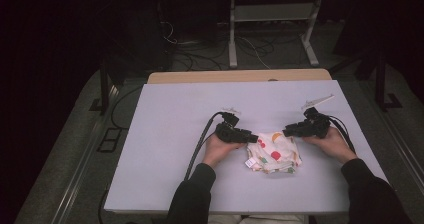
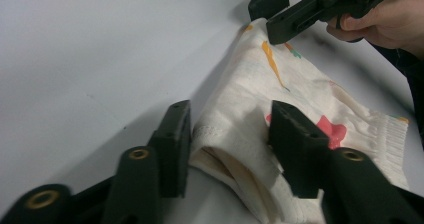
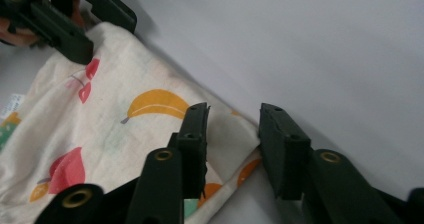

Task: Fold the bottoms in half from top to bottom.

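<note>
A folded cream cloth (image 1: 272,151) printed with fruit lies on the white table (image 1: 170,134) in front of the person. My left gripper (image 1: 253,138) is at the cloth's far left corner. In the left gripper view the thick folded corner (image 2: 235,134) sits between the jaws of that gripper (image 2: 230,111), which stand apart. My right gripper (image 1: 287,131) is at the far right corner. In the right gripper view the corner of the cloth (image 3: 230,129) lies inside the gap of that gripper (image 3: 234,109), unpinched. Each gripper view also shows the other gripper (image 2: 280,14) (image 3: 85,29) at the opposite corner.
A small white label (image 1: 250,162) sticks out at the cloth's near left. A wooden edge (image 1: 240,76) runs behind the table. Beyond it are a metal stand (image 1: 272,29) and cables (image 1: 200,54) on the dark floor. Bare table surface lies left of and behind the cloth.
</note>
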Action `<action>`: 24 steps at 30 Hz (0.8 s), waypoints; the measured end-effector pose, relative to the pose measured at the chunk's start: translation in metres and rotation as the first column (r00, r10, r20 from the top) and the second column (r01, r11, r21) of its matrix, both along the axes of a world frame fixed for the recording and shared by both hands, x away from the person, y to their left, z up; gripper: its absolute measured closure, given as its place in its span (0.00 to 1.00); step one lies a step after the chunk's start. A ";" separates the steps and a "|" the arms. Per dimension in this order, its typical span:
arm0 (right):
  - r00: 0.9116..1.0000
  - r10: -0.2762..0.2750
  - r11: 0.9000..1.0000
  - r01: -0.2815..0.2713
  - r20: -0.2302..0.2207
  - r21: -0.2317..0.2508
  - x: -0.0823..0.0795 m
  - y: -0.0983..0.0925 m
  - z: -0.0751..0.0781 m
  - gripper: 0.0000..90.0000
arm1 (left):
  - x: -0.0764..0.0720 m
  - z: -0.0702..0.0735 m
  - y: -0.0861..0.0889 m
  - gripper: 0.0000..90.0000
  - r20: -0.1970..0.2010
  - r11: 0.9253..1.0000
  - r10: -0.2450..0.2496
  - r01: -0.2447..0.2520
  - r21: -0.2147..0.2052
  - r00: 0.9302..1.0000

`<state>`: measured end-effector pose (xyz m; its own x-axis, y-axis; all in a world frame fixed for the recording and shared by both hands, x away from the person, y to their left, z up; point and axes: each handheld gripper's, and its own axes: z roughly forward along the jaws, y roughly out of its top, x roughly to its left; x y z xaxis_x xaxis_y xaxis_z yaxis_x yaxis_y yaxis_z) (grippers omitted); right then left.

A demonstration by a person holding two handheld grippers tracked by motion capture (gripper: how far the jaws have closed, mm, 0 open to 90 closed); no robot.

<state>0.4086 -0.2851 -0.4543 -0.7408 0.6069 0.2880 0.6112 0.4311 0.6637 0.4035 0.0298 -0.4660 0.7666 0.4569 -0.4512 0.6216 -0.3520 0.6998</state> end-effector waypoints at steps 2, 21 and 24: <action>1.000 0.000 1.000 0.000 -0.003 -0.015 -0.001 0.003 0.000 0.81 | 0.001 0.000 0.000 0.67 0.003 1.000 0.003 -0.003 0.003 1.000; 0.998 -0.056 0.998 0.056 0.008 -0.012 -0.005 0.008 0.008 0.99 | -0.004 0.013 0.006 0.95 0.057 0.999 -0.004 0.002 0.032 0.998; 0.998 -0.055 0.998 0.055 0.023 -0.005 -0.004 0.010 0.010 0.99 | -0.005 0.016 0.009 0.96 0.064 0.999 -0.007 0.004 0.036 0.998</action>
